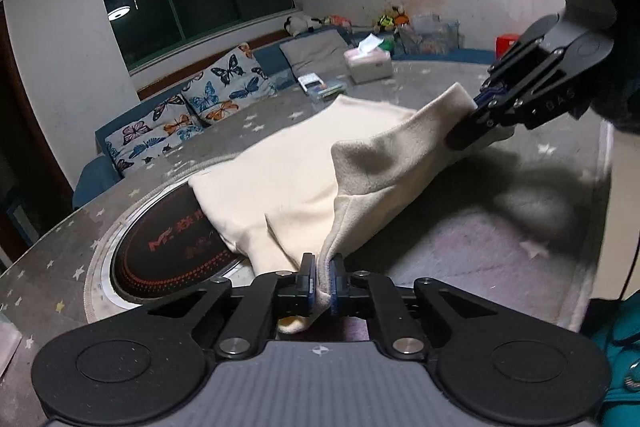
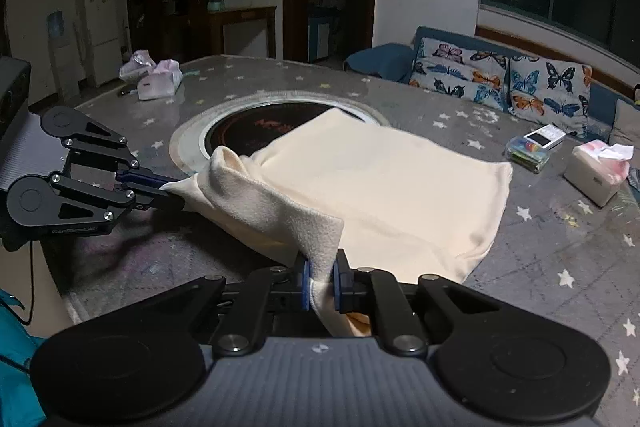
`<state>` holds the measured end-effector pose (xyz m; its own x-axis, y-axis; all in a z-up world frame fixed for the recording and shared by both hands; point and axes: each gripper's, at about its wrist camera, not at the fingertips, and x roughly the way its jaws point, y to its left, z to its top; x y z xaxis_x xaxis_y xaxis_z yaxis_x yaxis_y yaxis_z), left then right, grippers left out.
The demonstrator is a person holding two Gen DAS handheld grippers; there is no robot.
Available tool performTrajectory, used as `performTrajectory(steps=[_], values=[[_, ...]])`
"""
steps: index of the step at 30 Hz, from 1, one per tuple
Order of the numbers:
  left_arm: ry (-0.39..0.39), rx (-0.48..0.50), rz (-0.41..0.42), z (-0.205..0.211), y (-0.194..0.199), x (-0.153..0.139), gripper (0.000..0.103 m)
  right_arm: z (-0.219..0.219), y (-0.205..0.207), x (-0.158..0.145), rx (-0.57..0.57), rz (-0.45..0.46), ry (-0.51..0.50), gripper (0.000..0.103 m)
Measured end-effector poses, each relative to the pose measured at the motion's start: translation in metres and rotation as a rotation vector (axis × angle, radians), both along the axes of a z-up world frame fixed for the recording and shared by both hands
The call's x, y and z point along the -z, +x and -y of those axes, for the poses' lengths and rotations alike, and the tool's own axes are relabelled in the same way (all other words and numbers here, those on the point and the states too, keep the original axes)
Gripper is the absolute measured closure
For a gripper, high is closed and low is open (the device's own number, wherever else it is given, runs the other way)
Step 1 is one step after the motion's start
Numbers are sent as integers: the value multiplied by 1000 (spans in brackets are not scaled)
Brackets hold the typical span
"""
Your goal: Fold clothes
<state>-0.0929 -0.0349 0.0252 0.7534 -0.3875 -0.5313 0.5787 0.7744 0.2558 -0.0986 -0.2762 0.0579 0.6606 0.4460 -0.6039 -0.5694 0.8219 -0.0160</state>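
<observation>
Cream fleece garment (image 2: pixel 384 183) lies spread across the middle of the table (image 2: pixel 552 251), its far corner covering part of the round black induction hob (image 2: pixel 248 131) set into the tabletop. Its near edge is lifted off the star-patterned table cover, pulled up at two corners into a slack ridge that shows the greyer inner side of the cloth.

Left gripper (image 1: pixel 323 281) has its blue-padded fingers pinched tight on one raised corner, a small tail of fabric hanging below the pads. Right gripper (image 2: pixel 321 285) is likewise clamped on the other raised corner, with cloth bunched between its pads and trailing down beneath. In each wrist view the other gripper shows at the side, fingers closed on the fabric above the near edge of the table.

Toward the far edge stand a tissue box (image 1: pixel 369 63) and a small clear box (image 2: pixel 526 151) of coloured items. Butterfly-print cushions (image 1: pixel 192 115) rest on the blue sofa beyond.
</observation>
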Motion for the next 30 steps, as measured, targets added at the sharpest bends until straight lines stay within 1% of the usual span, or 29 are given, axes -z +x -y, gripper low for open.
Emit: performTrajectory(steps=[5,9,11,14,17,20,23,26,30], values=[[-42,5,-5,-9,-23,-17,96,1,-24,-17,-22,21,4,93],[-82,26,-27,-19,-56,-34,96,2,-44,-31,-41,35,6,94],[-88,33,-17,-21,-69,-42,96,2,-54,-39,-51,41,7,94],[-106,16,0,-21,-69,-52,96,2,-70,-50,-65,51,9,94],[-126,-11,17,-20,-54,-57,96,3,-82,-60,-75,63,11,94],[-127,-18,39,-14,-33,-62,96,6,-65,-66,-51,85,12,94],[-117,-28,53,-6,-2,-63,96,11,-40,-69,-27,88,15,94],[-107,-38,66,1,29,-65,96,17,-4,-68,-1,82,13,94],[-102,-63,30,16,77,-55,96,21,44,-56,35,46,2,94]])
